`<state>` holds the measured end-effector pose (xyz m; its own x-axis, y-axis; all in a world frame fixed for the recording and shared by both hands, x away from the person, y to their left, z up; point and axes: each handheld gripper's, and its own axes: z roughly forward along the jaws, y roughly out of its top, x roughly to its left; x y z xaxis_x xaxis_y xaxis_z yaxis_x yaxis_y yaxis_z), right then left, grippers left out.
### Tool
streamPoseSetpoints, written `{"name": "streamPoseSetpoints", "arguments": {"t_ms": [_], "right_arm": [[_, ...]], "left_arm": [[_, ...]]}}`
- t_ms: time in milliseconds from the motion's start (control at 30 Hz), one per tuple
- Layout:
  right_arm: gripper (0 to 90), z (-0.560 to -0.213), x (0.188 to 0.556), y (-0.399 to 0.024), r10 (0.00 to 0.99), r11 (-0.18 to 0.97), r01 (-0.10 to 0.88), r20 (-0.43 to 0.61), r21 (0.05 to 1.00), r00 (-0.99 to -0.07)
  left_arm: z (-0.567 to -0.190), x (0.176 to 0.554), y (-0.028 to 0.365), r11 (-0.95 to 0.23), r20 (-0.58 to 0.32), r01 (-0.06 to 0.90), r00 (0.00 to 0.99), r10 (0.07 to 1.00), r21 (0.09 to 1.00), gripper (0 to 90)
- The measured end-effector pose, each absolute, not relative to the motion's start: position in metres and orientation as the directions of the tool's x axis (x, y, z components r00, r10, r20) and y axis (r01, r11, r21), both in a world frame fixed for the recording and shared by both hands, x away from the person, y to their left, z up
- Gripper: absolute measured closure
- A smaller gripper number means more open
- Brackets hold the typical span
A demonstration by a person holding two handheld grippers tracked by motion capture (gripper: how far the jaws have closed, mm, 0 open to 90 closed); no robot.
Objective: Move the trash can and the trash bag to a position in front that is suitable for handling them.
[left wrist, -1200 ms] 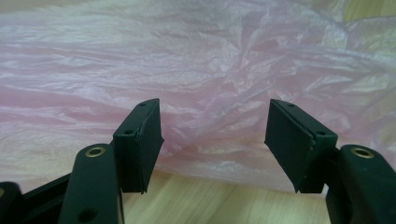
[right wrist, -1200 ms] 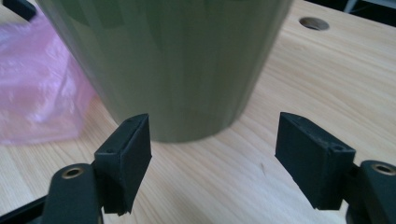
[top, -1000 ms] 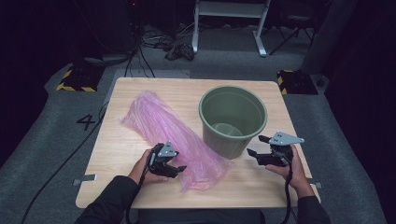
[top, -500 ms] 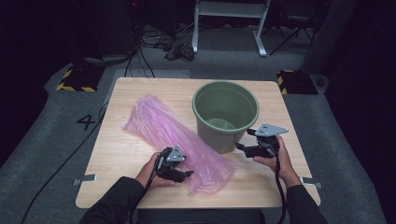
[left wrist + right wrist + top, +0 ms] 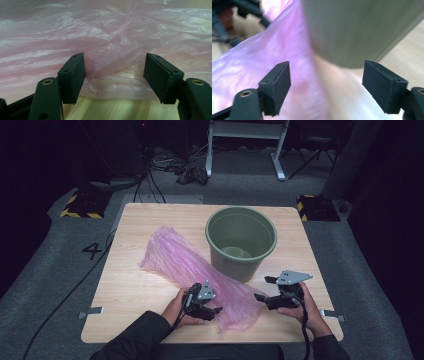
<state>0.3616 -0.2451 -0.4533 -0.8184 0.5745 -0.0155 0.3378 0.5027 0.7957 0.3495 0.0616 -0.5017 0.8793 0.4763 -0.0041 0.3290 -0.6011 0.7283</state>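
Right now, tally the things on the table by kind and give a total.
Pink plastic bag: 1
Green bucket: 1
Hand-held tongs: 2, left tongs and right tongs
Total: 4

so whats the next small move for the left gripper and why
Probably ease the left gripper a little further forward and close it. Its jaws stand open at the near edge of the pink plastic bag, with crumpled film between them but not yet pinched, and bare table just below.
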Motion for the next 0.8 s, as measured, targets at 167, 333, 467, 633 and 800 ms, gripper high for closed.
{"name": "streamPoseSetpoints", "arguments": {"t_ms": [167,333,467,633,800], "right_arm": [[20.8,-0.464,0.351,-0.243,0.561,0.542,0.355,-0.013,0.761,-0.828],[25.0,-0.477,0.355,-0.239,0.583,0.552,0.384,-0.014,0.740,-0.812],[39.0,-0.484,0.359,-0.240,0.597,0.556,0.393,-0.023,0.733,-0.802],[58.0,-0.488,0.364,-0.244,0.602,0.568,0.402,-0.030,0.718,-0.798],[77.3,-0.487,0.365,-0.247,0.598,0.577,0.383,-0.054,0.721,-0.800]], "left_arm": [[-0.502,0.350,0.053,-0.602,0.000,0.327,0.879,0.477,0.729,33.3],[-0.502,0.349,0.047,-0.606,0.011,0.315,0.881,0.472,0.731,32.4],[-0.495,0.348,0.053,-0.626,0.048,0.280,0.890,0.454,0.728,27.1],[-0.476,0.354,0.074,-0.594,0.078,0.271,0.866,0.494,0.757,19.6],[-0.465,0.359,0.089,-0.584,0.114,0.246,0.853,0.509,0.773,19.2]]}}
